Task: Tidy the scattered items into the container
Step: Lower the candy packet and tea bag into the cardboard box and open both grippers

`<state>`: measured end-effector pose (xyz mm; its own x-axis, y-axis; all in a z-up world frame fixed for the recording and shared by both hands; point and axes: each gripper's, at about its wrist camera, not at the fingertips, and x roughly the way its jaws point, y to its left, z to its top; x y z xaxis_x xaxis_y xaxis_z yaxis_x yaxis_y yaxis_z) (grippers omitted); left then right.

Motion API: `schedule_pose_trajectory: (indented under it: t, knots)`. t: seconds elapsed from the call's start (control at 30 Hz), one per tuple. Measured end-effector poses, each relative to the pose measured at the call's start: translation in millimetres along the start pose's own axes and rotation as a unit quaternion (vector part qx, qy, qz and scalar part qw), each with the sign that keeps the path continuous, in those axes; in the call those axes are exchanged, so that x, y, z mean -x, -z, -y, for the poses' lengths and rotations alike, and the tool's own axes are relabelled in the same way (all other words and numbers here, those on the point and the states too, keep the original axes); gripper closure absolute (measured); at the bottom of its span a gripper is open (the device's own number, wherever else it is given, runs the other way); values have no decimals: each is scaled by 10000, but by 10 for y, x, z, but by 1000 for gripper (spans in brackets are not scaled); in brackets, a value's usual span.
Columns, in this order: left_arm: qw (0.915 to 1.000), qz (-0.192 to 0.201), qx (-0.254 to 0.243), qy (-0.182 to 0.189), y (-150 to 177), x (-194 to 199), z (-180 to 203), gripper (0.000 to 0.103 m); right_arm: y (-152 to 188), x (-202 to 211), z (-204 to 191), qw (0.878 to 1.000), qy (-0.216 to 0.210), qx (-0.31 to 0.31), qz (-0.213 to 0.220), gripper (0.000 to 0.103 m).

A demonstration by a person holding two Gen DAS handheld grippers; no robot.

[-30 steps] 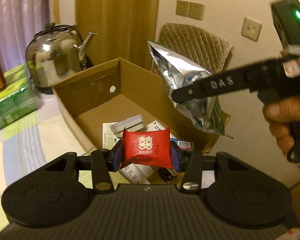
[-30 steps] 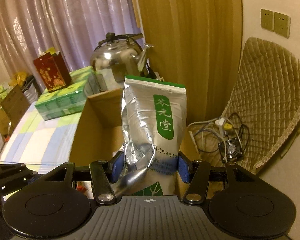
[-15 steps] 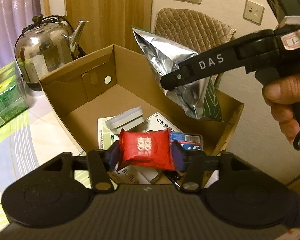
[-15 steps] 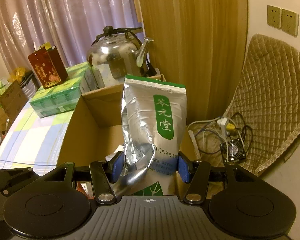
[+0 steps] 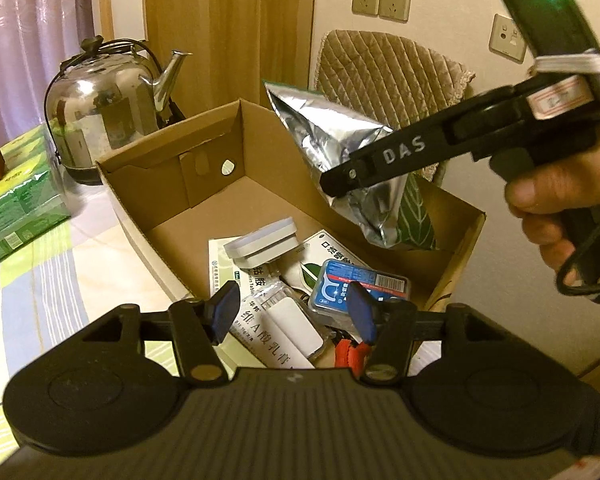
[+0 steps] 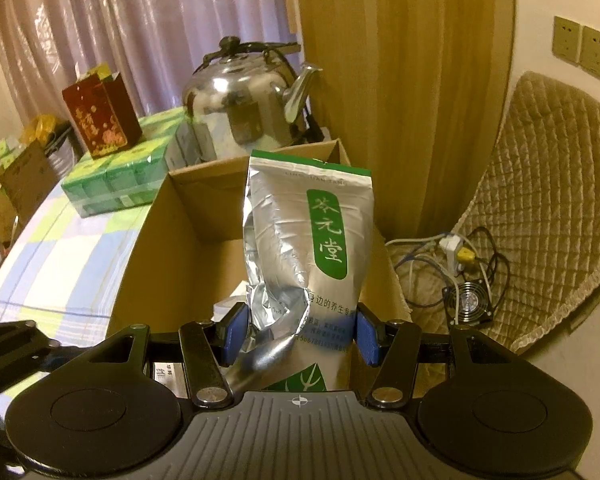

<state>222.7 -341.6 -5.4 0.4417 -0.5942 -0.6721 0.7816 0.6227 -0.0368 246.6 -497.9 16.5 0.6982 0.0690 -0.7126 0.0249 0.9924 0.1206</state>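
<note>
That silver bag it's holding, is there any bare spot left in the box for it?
Yes. The box floor is bare at its far end, below the wall with the round hole, beside the kettle. The near end is crowded with packets and a blue case. The right tool holds the silver bag above the box.

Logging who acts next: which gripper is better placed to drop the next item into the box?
Right. The right gripper holds the silver pouch above the cardboard box; the left gripper is open and empty.
</note>
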Motion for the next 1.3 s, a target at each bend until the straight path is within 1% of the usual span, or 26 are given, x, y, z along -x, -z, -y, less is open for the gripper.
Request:
schedule_pose_trajectory:
  t: [0.03, 0.07, 0.17, 0.4, 0.83, 1.2, 1.3]
  knots:
    - [10000, 25, 31, 4, 3, 23, -4, 45, -7, -23, -5, 10000, 5, 37, -23, 50]
    - [10000, 48, 73, 9, 6, 44, -11, 45, -15, -50, -9, 10000, 11, 80, -49, 50]
    - [9998, 83, 183, 2, 15, 88, -28, 45, -37, -133, -25, 9997, 21, 197, -123, 50]
    - [9996, 92, 259, -19, 68, 126, -50, 43, -66, -292, -98, 9980, 74, 551, -288, 50]
    - [9994, 112, 338, 9, 67, 125, -68, 43, -34, -421, -141, 9968, 65, 649, -460, 50]
    - [9992, 71, 391, -38, 94, 137, -62, 42, -17, -203, -133, 9981, 30, 580, -228, 48]
    - [9992, 53, 394, -75, 113, 151, -55, 42, 20, -127, -140, 9983, 27, 551, -191, 45]
